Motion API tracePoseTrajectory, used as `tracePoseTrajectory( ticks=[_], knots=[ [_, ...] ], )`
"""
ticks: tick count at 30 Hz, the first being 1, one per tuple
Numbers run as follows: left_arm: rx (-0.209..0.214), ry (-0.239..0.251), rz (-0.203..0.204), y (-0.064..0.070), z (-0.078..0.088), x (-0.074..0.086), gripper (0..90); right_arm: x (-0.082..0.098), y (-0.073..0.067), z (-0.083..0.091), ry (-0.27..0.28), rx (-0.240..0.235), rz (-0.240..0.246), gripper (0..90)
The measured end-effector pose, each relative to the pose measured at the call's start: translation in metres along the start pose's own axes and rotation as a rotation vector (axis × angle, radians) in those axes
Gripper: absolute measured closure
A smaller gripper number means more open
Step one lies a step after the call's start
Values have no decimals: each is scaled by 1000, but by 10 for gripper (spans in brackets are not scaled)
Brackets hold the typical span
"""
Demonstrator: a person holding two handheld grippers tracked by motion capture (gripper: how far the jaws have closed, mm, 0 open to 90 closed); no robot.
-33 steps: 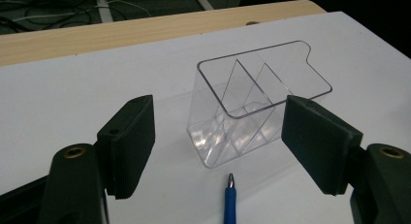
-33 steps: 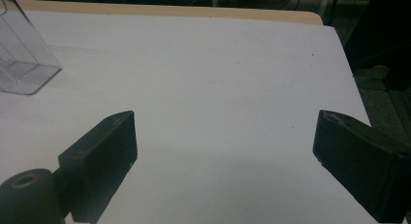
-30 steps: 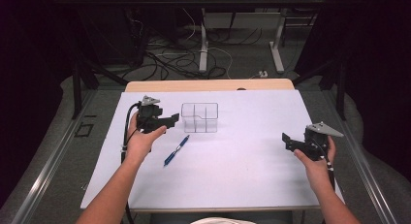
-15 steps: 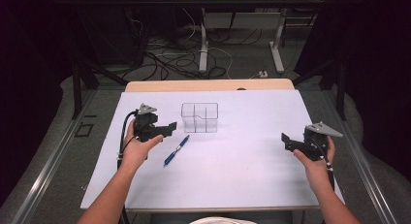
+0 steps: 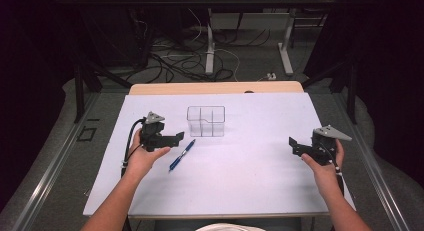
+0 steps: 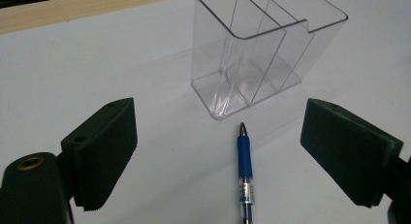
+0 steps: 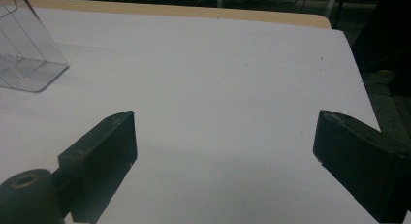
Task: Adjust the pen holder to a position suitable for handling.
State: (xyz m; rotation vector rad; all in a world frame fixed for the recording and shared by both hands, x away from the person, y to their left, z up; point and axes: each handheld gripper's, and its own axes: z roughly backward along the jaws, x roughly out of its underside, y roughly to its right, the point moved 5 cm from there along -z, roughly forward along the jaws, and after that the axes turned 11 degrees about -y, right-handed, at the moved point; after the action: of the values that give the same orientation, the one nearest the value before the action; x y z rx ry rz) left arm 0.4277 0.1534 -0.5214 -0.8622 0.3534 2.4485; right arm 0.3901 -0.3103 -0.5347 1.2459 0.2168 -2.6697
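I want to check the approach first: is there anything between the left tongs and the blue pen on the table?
Nothing visible stands in the way. The left tongs are open, and the blue pen lies on the bare white table between the jaws. The clear organizer stands beyond the pen's tip, apart from it.

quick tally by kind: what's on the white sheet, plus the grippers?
Blue pen: 1
Clear plastic divided organizer: 1
Handheld grippers: 2, the left gripper and the right gripper, both open and holding nothing
Total: 4
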Motion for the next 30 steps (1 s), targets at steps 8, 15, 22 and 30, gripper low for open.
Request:
tracePoseTrajectory(
  ticks=[8, 15, 22, 30],
  knots=[
    [-4, -38, -21, 8, -9, 5, 173, -1, -4, -2, 6, -10, 11, 81],
    [15, -90, -39, 15, -19, 9, 227, 0, -4, -1, 0, -7, 7, 81],
    [34, -143, -4, 16, -29, 10, 287, 0, -3, -1, 0, -5, 13, 81],
    [50, -200, 69, 13, -37, 7, 314, 1, -3, -1, 4, -1, 1, 81]
  ],
)
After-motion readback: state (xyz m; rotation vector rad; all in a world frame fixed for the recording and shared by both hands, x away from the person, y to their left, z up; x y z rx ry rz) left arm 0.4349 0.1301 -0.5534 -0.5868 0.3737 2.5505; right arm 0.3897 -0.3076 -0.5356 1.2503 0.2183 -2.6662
